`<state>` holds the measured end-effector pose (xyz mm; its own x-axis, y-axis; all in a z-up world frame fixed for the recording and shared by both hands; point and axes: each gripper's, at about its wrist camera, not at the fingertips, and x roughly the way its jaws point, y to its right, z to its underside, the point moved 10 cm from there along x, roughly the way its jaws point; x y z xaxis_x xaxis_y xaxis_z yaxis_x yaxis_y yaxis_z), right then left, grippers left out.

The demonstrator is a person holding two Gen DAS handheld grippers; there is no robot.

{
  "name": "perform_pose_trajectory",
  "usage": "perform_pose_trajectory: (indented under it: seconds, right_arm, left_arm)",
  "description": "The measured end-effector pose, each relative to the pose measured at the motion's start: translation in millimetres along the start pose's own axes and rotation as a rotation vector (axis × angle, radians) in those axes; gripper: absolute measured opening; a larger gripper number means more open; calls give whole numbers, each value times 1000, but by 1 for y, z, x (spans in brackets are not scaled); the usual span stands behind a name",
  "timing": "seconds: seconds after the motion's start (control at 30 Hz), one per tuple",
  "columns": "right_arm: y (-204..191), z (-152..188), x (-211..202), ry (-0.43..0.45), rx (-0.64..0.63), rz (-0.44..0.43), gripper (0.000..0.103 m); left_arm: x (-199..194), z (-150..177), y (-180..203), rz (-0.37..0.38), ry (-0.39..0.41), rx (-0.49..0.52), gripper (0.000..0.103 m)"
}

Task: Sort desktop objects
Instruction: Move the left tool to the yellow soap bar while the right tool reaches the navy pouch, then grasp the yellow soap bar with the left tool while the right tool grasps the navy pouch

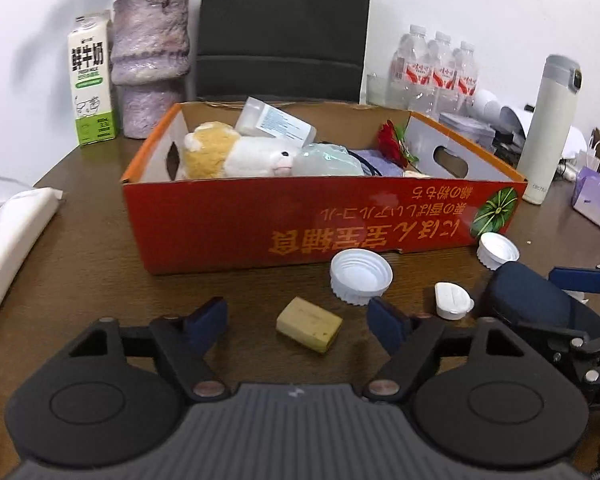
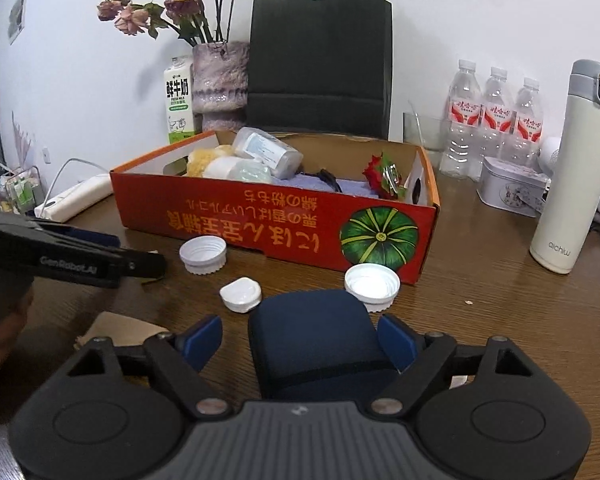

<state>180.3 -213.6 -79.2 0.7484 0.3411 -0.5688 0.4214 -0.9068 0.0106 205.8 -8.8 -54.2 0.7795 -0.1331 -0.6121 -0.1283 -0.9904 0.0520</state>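
Observation:
A red cardboard box (image 1: 300,216) holds a plush toy (image 1: 236,152), a clear packet, a red rose (image 1: 392,140) and other items; it also shows in the right wrist view (image 2: 260,220). My left gripper (image 1: 298,322) is open, its fingers on either side of a yellow block (image 1: 309,324) on the table. My right gripper (image 2: 300,340) is open around a dark blue case (image 2: 316,340), also seen in the left wrist view (image 1: 540,300). Two white caps (image 1: 361,276) (image 1: 498,250) and a small white lid (image 1: 452,300) lie before the box.
Behind the box stand a milk carton (image 1: 92,80), a purple vase (image 1: 150,60), a black bag (image 2: 320,60), water bottles (image 2: 496,120) and a white flask (image 2: 576,168). A tin (image 2: 512,188) sits right, a power strip (image 2: 76,196) left, folded white cloth (image 1: 12,240) far left.

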Motion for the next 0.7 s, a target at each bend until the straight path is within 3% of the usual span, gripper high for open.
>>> perform_pose_trajectory:
  seconds: [0.1,0.13,0.3,0.47,0.6,0.7]
  right_arm:
    - [6,7,9,-63,18,18,80]
    - [8,7,8,-63,27,14,80]
    - [9,3,1,-3,10,82,68]
    - [13,-12,-21,107,49,101,65]
    - [12,-29,-51,168,83,109,65]
    - [9,-41,-73,189,117,80,65]
  left_arm:
    - [7,0,3,-35,-6,40,50]
    - [6,0,5,-33,1,61,36]
    - [-12,-8,3,-59,37,34,34]
    - [-60,-17,5,-43,137,-56,34]
    - [-91,-14,-5,-33,164,-158,34]
    - [-108,-15,-11,-35,175,-178,34]
